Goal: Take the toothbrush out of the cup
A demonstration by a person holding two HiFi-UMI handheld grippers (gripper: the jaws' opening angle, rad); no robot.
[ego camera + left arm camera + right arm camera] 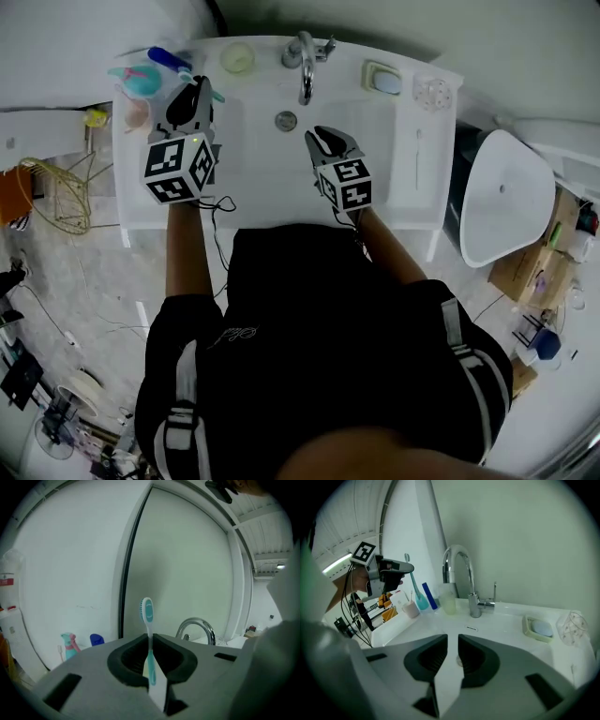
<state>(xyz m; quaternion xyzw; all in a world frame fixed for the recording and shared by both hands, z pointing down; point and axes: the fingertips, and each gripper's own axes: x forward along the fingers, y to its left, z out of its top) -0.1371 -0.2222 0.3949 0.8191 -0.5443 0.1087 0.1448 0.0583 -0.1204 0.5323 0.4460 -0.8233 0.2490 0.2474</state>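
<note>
Teal toothbrush (147, 613) is pinched tight in the jaws of the left gripper (197, 92), held up over the cup (423, 603) at the far left of the sink (272, 164), so it looks nearly out and next must be carried clear; the right gripper (452, 651) has its jaws a little apart, empty.

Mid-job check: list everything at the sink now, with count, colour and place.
sink: one, white, centre
faucet: one, chrome, back centre
teal cup: one, teal, back left corner
pink cup: one, pink, beside teal cup
blue tube: one, blue, by teal cup
pale cup: one, yellowish, left of faucet
soap dish: one, pale green, right of faucet
clear holder: one, clear, right rim
toothbrush: one, teal and white, upright in left gripper's jaws
left gripper: one, grey, jaws shut on toothbrush
right gripper: one, grey, over basin, jaws slightly apart, empty
</note>
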